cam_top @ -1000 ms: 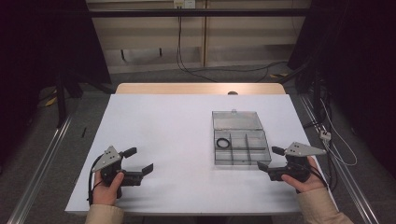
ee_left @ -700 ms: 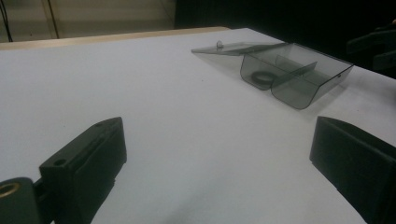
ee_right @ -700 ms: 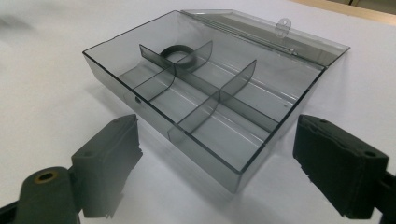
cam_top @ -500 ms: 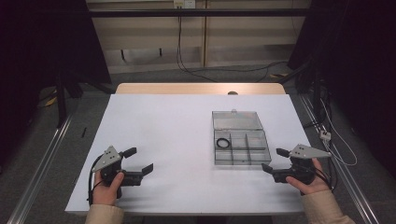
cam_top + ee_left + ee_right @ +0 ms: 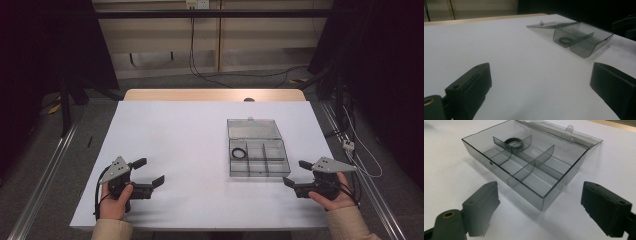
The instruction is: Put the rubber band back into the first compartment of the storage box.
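Note:
A clear grey compartment box [image 5: 260,174] sits on the right half of the white table, its lid [image 5: 252,129] folded flat behind it. A black ring [image 5: 239,153] lies in its back-left compartment. My right gripper [image 5: 295,173] stands open just off the box's front right corner, nothing between its jaws. In the right gripper view the box [image 5: 506,173] and the ring [image 5: 514,142] lie straight ahead of the open right gripper [image 5: 540,212]. My left gripper [image 5: 150,171] rests open at the front left, far from the box. From the left gripper [image 5: 541,90] the box [image 5: 584,50] and ring [image 5: 565,40] show at upper right.
The white table top [image 5: 190,140] has a bare wooden strip [image 5: 210,95] along its far edge. Metal rails [image 5: 45,175] run along the floor on both sides, with cables [image 5: 350,145] by the right one. A dark wall with wiring stands beyond the table.
My right gripper has drawn back a little from the box, toward the right and the front edge. The left gripper and the box have stayed put.

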{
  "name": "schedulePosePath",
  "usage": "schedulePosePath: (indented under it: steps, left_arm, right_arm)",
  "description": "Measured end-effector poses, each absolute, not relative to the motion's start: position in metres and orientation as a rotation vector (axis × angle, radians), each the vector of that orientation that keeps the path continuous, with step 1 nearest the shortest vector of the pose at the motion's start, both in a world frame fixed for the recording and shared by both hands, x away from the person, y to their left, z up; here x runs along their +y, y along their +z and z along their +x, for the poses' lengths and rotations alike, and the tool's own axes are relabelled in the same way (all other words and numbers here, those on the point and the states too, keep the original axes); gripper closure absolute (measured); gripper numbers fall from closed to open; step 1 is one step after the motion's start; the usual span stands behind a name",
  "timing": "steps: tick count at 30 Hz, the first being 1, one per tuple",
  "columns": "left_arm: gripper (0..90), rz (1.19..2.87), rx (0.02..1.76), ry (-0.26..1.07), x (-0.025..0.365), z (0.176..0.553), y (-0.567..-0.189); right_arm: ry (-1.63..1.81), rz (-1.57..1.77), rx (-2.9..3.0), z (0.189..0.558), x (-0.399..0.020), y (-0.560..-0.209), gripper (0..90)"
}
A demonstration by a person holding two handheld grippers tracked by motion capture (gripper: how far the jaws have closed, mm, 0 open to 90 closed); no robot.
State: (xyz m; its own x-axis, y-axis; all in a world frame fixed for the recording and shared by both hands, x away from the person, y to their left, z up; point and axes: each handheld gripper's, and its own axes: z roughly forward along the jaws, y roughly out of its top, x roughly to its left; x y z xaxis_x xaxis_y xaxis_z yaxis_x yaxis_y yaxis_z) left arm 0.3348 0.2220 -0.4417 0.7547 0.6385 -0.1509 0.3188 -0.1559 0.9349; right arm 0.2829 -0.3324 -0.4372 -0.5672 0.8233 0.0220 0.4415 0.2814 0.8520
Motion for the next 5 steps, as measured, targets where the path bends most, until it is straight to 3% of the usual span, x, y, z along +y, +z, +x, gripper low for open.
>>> schedulePosePath:
  steps: [5]
  left_arm:
    - [3.5, 1.757, 0.754, 0.330, 0.2211, 0.3352, -0.4418]
  right_arm:
    - [1.210, 1.137, 2.129, 0.2831, -0.3329, -0.4376, 14.2]
